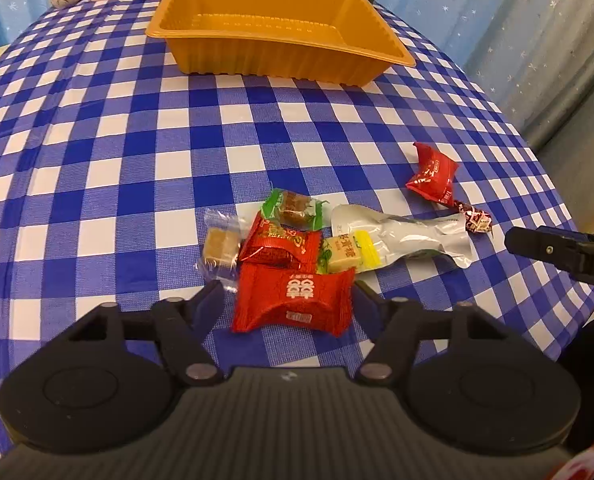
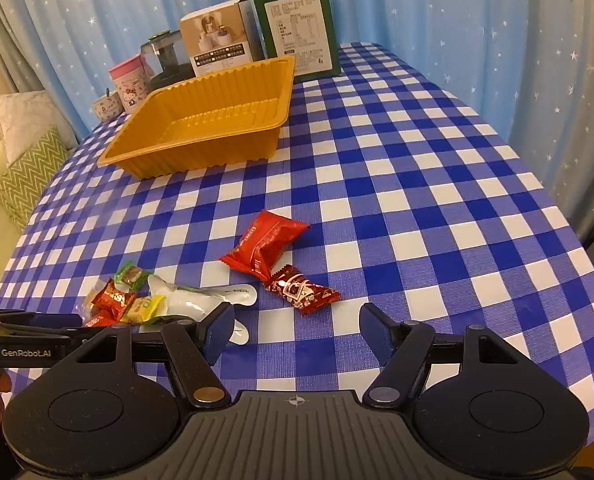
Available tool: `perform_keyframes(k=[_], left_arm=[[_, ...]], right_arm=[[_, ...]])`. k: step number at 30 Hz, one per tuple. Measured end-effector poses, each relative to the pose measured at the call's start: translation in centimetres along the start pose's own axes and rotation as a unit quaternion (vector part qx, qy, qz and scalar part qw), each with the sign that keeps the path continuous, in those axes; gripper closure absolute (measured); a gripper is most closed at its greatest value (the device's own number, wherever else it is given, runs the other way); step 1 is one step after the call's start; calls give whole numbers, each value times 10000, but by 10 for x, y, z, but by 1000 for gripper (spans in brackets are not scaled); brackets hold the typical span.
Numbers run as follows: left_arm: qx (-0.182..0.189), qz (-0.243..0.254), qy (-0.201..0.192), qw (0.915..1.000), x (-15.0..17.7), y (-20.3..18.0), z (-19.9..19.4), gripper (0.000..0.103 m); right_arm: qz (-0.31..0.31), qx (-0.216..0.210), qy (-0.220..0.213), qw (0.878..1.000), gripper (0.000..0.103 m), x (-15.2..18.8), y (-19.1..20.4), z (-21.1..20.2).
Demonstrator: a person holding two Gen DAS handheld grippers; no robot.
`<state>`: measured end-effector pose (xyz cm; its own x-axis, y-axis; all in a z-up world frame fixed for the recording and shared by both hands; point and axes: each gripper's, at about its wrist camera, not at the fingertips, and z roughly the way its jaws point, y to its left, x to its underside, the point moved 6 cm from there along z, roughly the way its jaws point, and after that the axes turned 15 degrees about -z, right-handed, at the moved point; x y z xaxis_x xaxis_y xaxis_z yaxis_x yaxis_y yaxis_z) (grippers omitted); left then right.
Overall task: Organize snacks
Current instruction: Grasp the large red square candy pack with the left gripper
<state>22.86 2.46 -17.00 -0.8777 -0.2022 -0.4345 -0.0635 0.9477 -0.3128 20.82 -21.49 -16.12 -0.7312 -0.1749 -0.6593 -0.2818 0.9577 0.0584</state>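
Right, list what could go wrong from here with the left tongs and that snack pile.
1. The left tongs straddle the big red packet, which lies against a smaller red packet and a clear-wrapped sweet; closing may nip or drag those.
2. The puffy wrapper could slip out.
3. The orange tray sits far across the table, so a weak grip may drop it on the way.

snacks (image 1: pixel 293 252) on table (image 1: pixel 97 160) | tray (image 1: pixel 277 24) behind | boxes (image 2: pixel 257 28) behind tray

Checked table (image 2: pixel 417 168) w/ tray (image 2: pixel 201 160), snacks (image 1: pixel 293 304)
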Motion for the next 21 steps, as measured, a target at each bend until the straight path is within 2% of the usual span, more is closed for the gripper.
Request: perform_keyframes(k=[5,7,10,14,21], left_arm=[[-110,237,21,9997,1,-8,5,44],[-157,306,18,9994,2,-9,6,53],[-180,313,1,9993,2,-10,5,59],[-206,284,-100,9993,4,-8,0,63],[-140,133,-288,9994,7,-7,-15,63]], right_arm=[[31,17,27,10000,33,-2,1,6],[26,35,35,10000,33,-2,1,9],[39,28,40,10000,33,-2,2,10],[20,28,41,10000,33,-3,3,11],[-181,-93,109,9997,33,-2,8,20]])
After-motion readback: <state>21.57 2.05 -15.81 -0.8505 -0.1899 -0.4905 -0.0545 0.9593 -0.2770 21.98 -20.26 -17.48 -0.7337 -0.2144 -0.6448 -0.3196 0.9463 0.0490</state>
